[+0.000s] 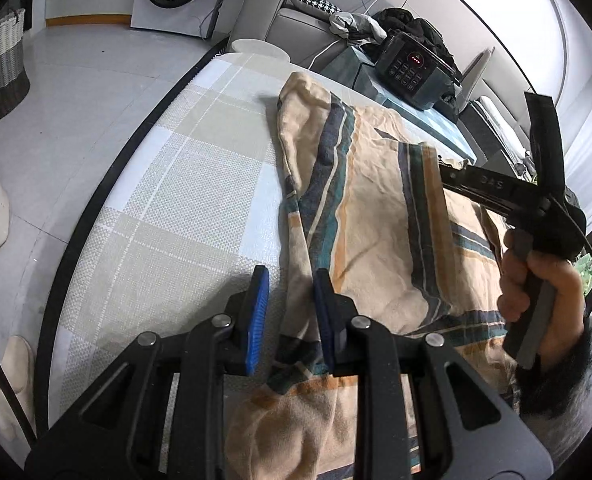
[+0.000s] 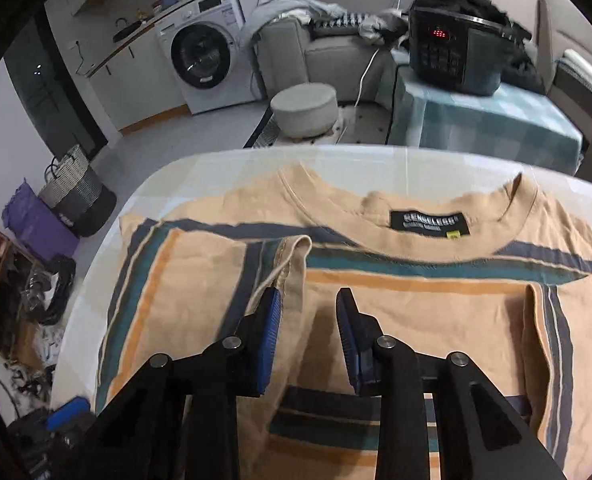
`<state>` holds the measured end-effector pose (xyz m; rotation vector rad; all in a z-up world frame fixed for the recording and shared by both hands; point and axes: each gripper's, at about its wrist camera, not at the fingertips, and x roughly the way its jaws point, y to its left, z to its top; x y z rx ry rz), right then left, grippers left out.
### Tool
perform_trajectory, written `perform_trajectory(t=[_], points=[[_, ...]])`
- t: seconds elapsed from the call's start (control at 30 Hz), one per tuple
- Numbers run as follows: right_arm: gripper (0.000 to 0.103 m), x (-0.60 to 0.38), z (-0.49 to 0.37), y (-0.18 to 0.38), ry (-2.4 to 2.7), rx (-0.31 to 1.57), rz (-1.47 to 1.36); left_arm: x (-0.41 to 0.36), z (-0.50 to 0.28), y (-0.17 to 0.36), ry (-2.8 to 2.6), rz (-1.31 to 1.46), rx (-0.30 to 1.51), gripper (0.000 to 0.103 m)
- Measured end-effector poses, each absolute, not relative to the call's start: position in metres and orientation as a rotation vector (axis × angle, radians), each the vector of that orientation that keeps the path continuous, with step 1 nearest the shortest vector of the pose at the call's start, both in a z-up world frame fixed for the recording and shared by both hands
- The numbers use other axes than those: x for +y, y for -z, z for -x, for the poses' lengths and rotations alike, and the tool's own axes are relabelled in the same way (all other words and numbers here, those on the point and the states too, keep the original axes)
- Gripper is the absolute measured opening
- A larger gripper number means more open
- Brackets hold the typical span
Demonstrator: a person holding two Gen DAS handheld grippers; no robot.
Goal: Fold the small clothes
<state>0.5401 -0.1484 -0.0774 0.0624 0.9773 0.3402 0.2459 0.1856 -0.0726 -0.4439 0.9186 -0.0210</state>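
A beige T-shirt (image 2: 416, 312) with navy, teal and orange stripes lies on the table, collar and black label (image 2: 426, 222) at the far end, both sides folded inward. My right gripper (image 2: 308, 316) sits over the left folded flap, its blue pads closed around the sleeve hem (image 2: 290, 268). In the left wrist view a hand (image 1: 536, 280) holds that gripper's body (image 1: 496, 192), and the raised fold covers its fingertip. My left gripper (image 1: 290, 312) is at the shirt's (image 1: 376, 220) near left edge, shut on a bunched fold, with cloth bulging below it.
The table's pale checked cloth (image 1: 176, 200) lies bare left of the shirt, up to the dark table rim (image 1: 108, 200). A black cooker (image 2: 448, 52) stands on a side table with a blue checked cover (image 2: 476, 120). A round stool (image 2: 304, 110), washing machine (image 2: 200, 56) and woven basket (image 1: 0, 68) stand on the floor.
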Motion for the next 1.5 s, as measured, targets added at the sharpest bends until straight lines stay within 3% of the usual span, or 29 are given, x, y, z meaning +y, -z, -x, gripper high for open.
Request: perform_trajectory(t=[0.27, 0.8, 1.1, 1.23, 1.3, 1.37, 1.5], points=[[0.037, -0.149, -0.538, 0.085, -0.442, 1.027, -0.106, 0.190, -0.247, 0.074, 0.037, 0.497, 0.921, 0.021], [0.037, -0.154, -0.508, 0.067, -0.510, 0.956, -0.183, 0.181, -0.250, 0.075, 0.059, 0.465, 0.921, 0.021], [0.037, -0.149, -0.515, 0.084, -0.493, 1.015, -0.198, 0.182, -0.250, 0.075, 0.060, 0.468, 0.919, 0.021], [0.031, -0.146, -0.511, 0.079, -0.522, 0.988, -0.195, 0.181, -0.249, 0.074, 0.054, 0.462, 0.919, 0.021], [0.023, -0.145, -0.510, 0.076, -0.525, 0.981, -0.189, 0.181, -0.249, 0.074, 0.054, 0.467, 0.919, 0.021], [0.005, -0.141, -0.510, 0.076, -0.502, 0.977, -0.150, 0.181, -0.249, 0.074, 0.052, 0.467, 0.919, 0.021], [0.004, -0.153, -0.511, 0.074, -0.432, 0.960, -0.134, 0.180, -0.249, 0.074, 0.050, 0.464, 0.919, 0.021]])
